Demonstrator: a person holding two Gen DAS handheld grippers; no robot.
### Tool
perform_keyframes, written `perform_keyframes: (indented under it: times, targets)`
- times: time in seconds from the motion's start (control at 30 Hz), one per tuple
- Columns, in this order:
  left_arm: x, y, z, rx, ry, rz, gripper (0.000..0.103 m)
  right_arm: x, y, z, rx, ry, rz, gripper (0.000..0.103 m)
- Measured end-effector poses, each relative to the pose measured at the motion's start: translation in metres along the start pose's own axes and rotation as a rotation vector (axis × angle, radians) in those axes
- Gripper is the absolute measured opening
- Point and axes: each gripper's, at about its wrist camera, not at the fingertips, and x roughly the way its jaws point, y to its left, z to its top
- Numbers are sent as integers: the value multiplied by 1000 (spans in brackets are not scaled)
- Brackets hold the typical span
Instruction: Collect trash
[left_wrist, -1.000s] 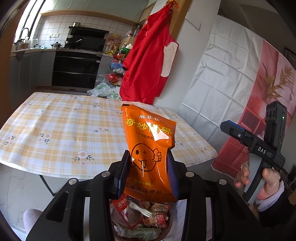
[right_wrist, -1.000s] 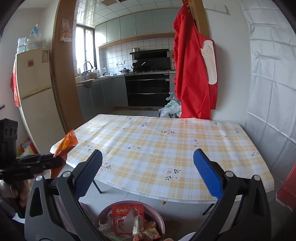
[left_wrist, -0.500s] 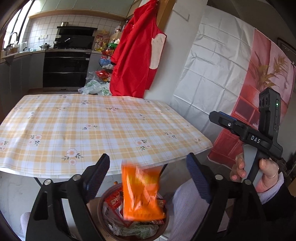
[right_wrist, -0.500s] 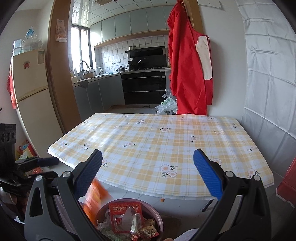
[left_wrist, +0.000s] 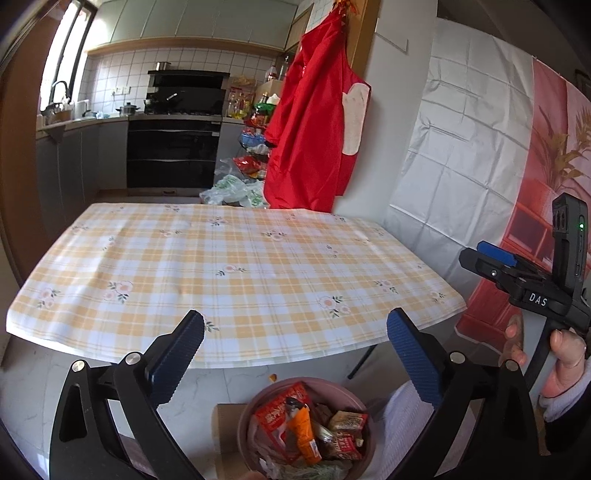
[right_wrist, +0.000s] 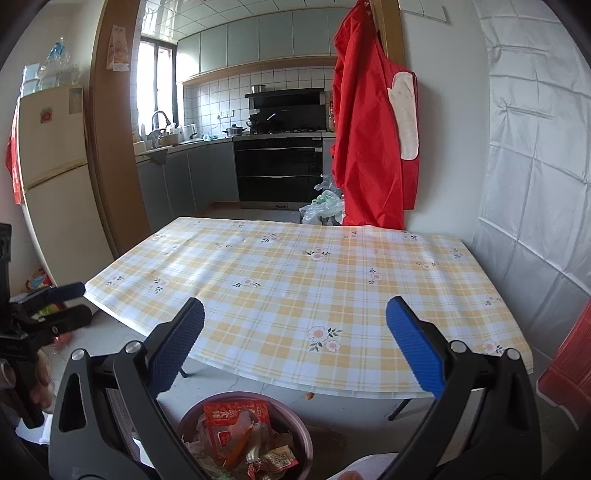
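Observation:
A pinkish trash bin (left_wrist: 347, 393) stands on the floor below the table's near edge, full of snack wrappers. An orange snack packet (left_wrist: 301, 428) lies in it among red wrappers. Above the bin my left gripper (left_wrist: 295, 325) hangs with its jaws opening wide and nothing between them. In the right wrist view the bin (right_wrist: 295, 417) shows too, with the orange packet (right_wrist: 240, 445) edge-on inside. My right gripper (right_wrist: 295, 308) is open and holds nothing; it also appears at the right edge (left_wrist: 480, 258), held by a hand. The left gripper (right_wrist: 75, 302) shows at far left.
A table with a yellow checked cloth (left_wrist: 236, 266) fills the middle. A small orange scrap (right_wrist: 309, 396) lies on the floor under its edge. Cardboard (left_wrist: 225, 424) sits under the bin. A red apron (left_wrist: 314, 140) hangs behind; plastic bags (left_wrist: 229, 190) lie beyond.
My left gripper opened and let go of the orange packet, which fell into the bin. The right gripper kept still and open.

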Motion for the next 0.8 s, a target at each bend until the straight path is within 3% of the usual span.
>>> perform_keyframes:
  times: [0.27,0.8]
  targets:
    - [-15,5,19,42,-50,93,97,-5,2,9,-18,-23,-57,97]
    - [-35,-1,43,123,-126,186,97,-10,5,18,-15,-39,-98,97]
